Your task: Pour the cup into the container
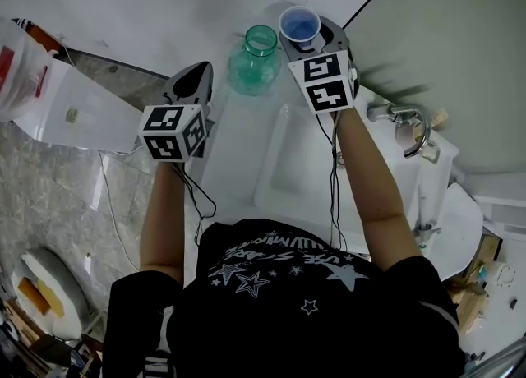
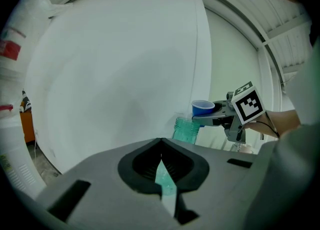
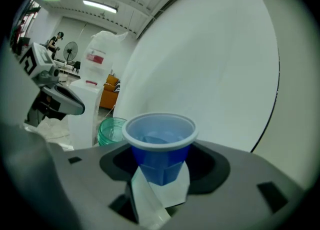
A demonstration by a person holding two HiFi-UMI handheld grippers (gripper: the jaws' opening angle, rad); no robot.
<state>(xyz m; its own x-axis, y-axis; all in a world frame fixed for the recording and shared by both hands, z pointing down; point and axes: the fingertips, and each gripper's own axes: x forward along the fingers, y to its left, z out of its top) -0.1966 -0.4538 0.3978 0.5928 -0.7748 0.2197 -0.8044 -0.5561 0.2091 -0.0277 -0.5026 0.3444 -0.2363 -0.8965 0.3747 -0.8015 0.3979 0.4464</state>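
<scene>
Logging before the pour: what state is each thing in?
blue cup: upright, not yet tipped, gripped.
green plastic jar: upright, mouth open.
right tool: shut on blue cup.
left tool: shut, empty.
faucet: no water seen running.

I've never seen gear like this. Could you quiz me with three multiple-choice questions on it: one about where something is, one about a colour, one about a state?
1. Where is the blue cup? A) on the floor B) held by the right gripper C) on a shelf
2. What colour is the container? A) red B) yellow C) green
3. How is the left gripper? A) shut, empty B) gripping a spoon C) wide open
Answers: 1 B, its jaws clasp the cup; 2 C, it is see-through green; 3 A, its jaws meet with nothing between.
</scene>
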